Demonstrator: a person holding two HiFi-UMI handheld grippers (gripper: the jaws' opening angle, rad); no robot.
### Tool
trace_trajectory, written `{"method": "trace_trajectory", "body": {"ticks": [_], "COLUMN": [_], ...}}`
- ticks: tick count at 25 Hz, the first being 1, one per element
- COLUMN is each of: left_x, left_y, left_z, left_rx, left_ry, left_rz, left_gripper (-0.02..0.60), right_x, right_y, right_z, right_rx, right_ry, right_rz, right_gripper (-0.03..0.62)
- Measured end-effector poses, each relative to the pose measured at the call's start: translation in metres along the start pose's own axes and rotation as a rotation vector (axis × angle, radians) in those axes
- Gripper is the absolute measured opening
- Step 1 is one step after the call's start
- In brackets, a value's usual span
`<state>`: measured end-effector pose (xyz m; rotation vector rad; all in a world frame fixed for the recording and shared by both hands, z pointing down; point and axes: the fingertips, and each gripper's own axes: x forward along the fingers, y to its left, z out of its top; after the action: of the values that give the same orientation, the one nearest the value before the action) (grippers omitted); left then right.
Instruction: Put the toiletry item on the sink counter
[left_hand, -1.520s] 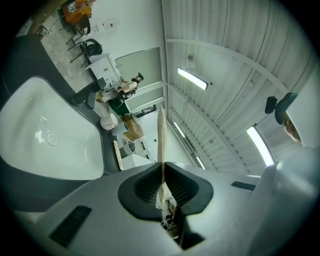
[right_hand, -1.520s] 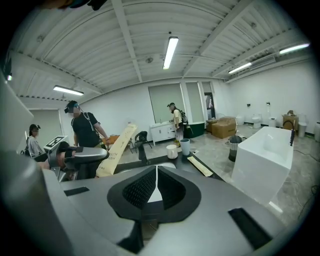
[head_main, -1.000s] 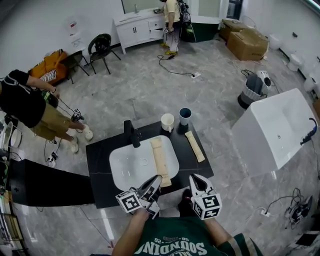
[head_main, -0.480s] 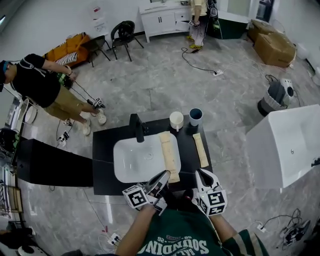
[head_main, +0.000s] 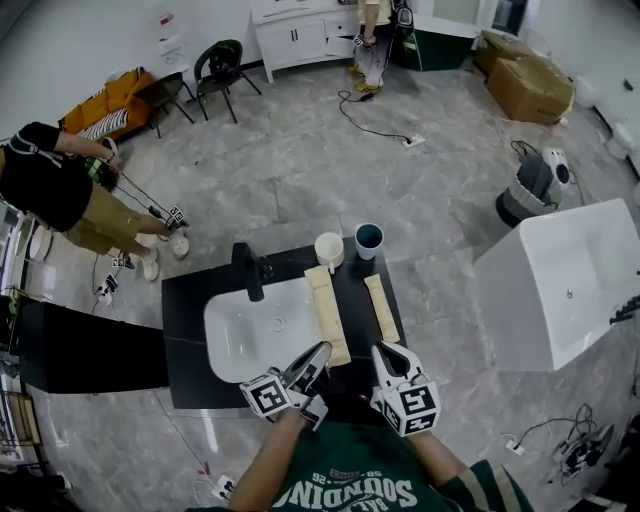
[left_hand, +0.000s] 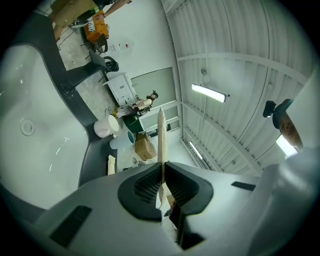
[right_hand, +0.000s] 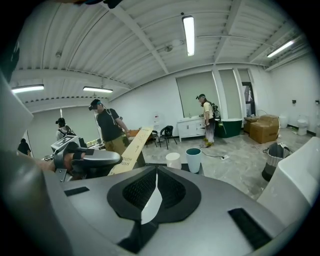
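Left gripper (left_hand: 162, 169): jaws nearly together, clamped on the near end of a toiletry box (head_main: 327, 312), whose thin edge sits between the ribbed pads

Toiletry box, held: long, flat, pale beige carton with dark print on one broad face. It runs away from the person above the right rim of the sink basin (head_main: 250, 335). Whether its far end rests on anything cannot be told

Right gripper (right_hand: 156, 172): jaw tips pressed together, nothing between them. It is held low at the near right corner of the sink basin, just right of the left gripper

Second box (head_main: 381, 308): similar beige carton, lying flat on the black counter (head_main: 185, 340) to the right of the sink basin, parallel to the held box and close beside it

White cup (head_main: 329, 248): upright on the counter at the far right corner of the sink basin, just past the far end of the held box

Teal cup (head_main: 369, 238): upright, just right of the white cup

Black faucet (head_main: 247, 270): upright at the far rim of the sink basin

White bathtub (head_main: 560, 275): on the floor, well to the right of the sink basin

Person in a black top (head_main: 45, 190): on the floor, far left of the sink basin

Second person (head_main: 372, 25): well beyond the sink basin, beside a white cabinet (head_main: 295, 35)

Cardboard boxes (head_main: 530, 85): far beyond the sink basin, to the right
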<state>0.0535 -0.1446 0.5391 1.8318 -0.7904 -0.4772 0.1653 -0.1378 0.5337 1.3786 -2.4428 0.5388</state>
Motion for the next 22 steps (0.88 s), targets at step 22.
{"method": "trace_trajectory", "body": {"ticks": [22], "left_x": [0.052], "left_y": [0.070], "left_z": [-0.020], "left_rx": [-0.204], "left_ry": [0.086], "left_rz": [-0.011], "left_gripper": [0.034], "right_x": [0.033], "right_y": [-0.033], "right_z": [-0.017], "right_rx": [0.063], "right_ry": [0.087], "right_rz": [-0.050], "right_gripper": [0.043]}}
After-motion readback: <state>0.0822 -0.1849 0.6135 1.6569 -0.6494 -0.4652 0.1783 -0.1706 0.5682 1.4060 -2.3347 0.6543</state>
